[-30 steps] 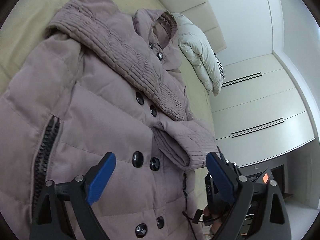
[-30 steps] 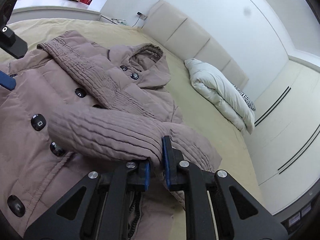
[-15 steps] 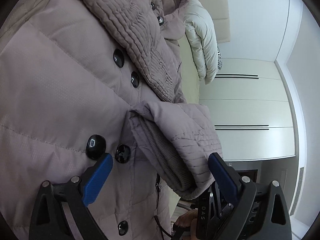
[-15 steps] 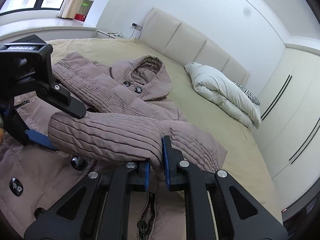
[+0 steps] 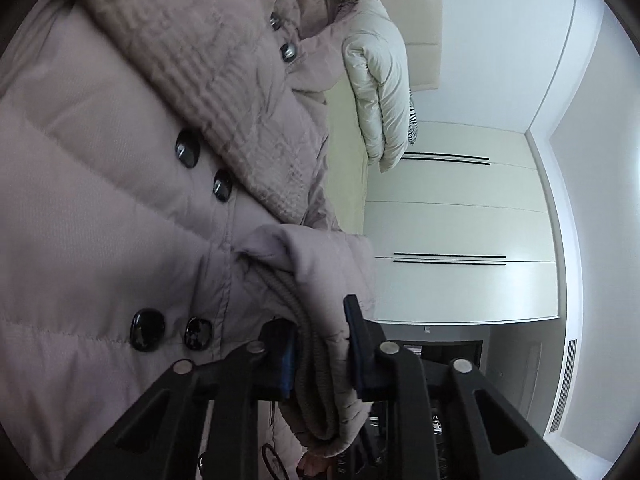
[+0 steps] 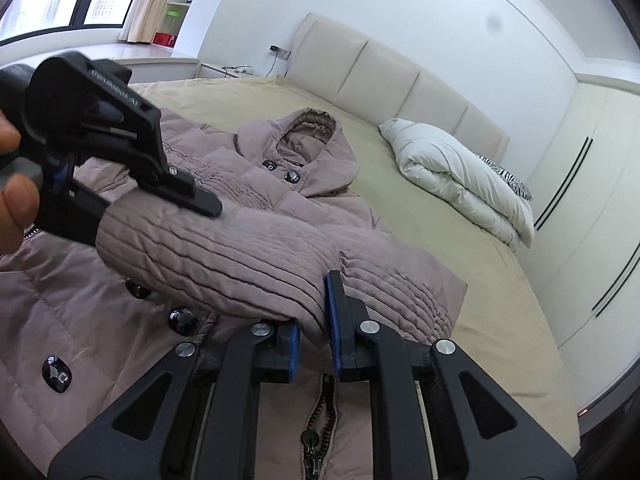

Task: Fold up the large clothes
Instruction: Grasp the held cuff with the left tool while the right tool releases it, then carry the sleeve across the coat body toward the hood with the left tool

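Observation:
A mauve quilted hooded coat [image 6: 256,184] with black buttons lies face up on the bed; it fills the left wrist view [image 5: 100,200]. One ribbed sleeve [image 6: 224,256] lies folded across its front. My left gripper [image 5: 318,340] is shut on the sleeve's cuff [image 5: 316,376] with its knit lining. It also shows in the right wrist view [image 6: 120,184], at the sleeve's left end. My right gripper [image 6: 314,332] is shut on a fold of the same sleeve near its upper part.
The bed [image 6: 440,232] has a beige sheet and a padded headboard [image 6: 380,80]. A folded white duvet [image 6: 460,176] with a zebra-print pillow lies at its right. White wardrobe doors [image 5: 460,232] stand beyond the bed. A window [image 6: 60,0] is at far left.
My left gripper has moved down onto the sleeve cuff and closed on it; it was open before. My right gripper has kept its hold on the sleeve and risen a little.

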